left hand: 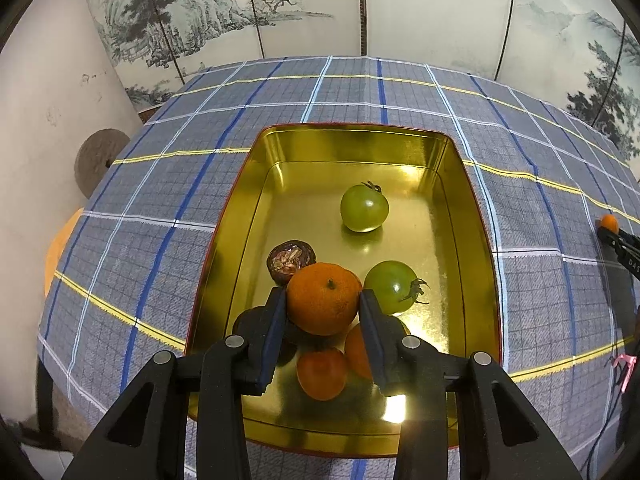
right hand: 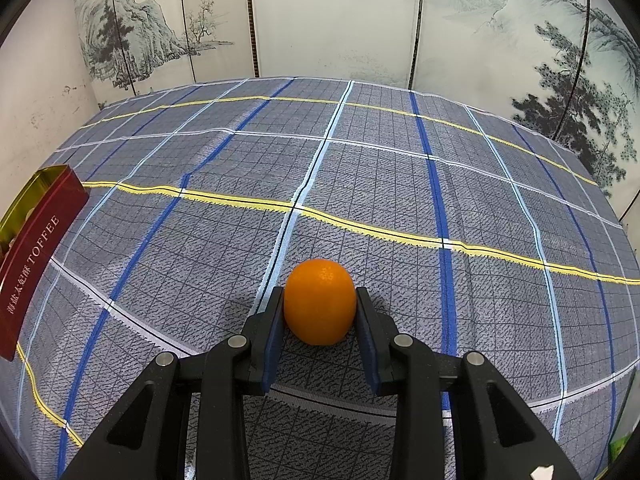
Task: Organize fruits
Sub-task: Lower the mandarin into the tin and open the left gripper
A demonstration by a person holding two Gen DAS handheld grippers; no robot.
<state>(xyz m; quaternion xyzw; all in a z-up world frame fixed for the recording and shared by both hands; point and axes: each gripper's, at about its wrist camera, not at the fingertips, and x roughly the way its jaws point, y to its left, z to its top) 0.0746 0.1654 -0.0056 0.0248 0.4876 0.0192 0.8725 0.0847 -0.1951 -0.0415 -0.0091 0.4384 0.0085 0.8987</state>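
In the left wrist view, a mandarin (left hand: 323, 298) is clamped between the two pads of the left gripper (left hand: 323, 300) and is held over the near end of the gold-lined toffee tin (left hand: 460, 184), apparently so that it can be set down among the fruit already gathered there. Inside the tin two green tomatoes (left hand: 364, 207) are counted, one dark brown fruit (left hand: 291, 261) with a broken top, and two more orange fruits (left hand: 321, 374) partly hidden under the held one — five resting, one carried. At the right edge the right gripper is seen far off with a small orange. In the right wrist view, the right gripper (right hand: 320, 306) is closed on one kumquat-like orange fruit (right hand: 320, 301) that sits low on the checked tablecloth (right hand: 400, 200), well apart from the tin's red side — a pick, it is judged, not yet lifted.
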